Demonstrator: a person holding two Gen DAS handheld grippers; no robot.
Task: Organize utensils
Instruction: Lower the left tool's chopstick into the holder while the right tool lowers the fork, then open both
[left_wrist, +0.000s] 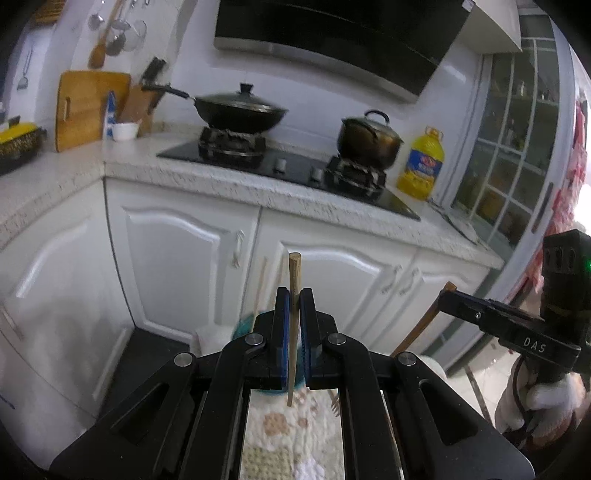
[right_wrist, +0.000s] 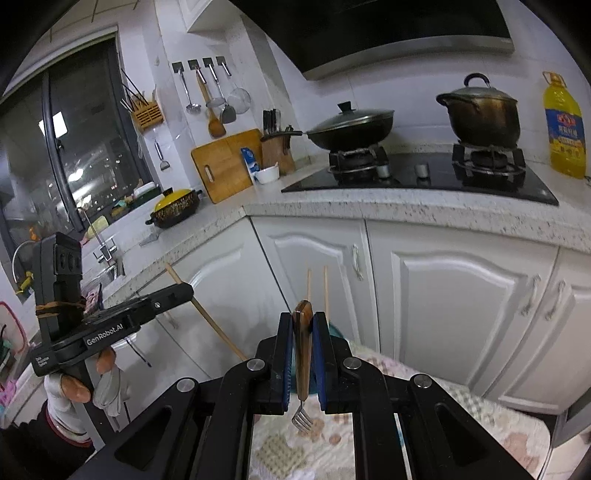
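Over on the left, the left gripper (left_wrist: 294, 295) is clamped on a single wooden chopstick (left_wrist: 293, 325), which stands upright between the blue pads (left_wrist: 282, 332), its top poking above the fingertips and its lower end hanging over the patterned cloth (left_wrist: 280, 424). Behind the fingers a teal cup (left_wrist: 245, 325) shows, partly hidden, with another thin stick (left_wrist: 260, 284) rising from it. To the right, the right gripper (right_wrist: 303, 321) pinches a fork (right_wrist: 302, 354) by its brown handle, tines pointing down above the same cloth (right_wrist: 480, 410). Two chopsticks (right_wrist: 325, 288) stand just behind it. Beyond both, on the counter (right_wrist: 369, 206), a lidded wok (right_wrist: 351, 127) and a pot (right_wrist: 480, 110) sit on the stove, with a yellow oil bottle (right_wrist: 565, 125) at the far right.
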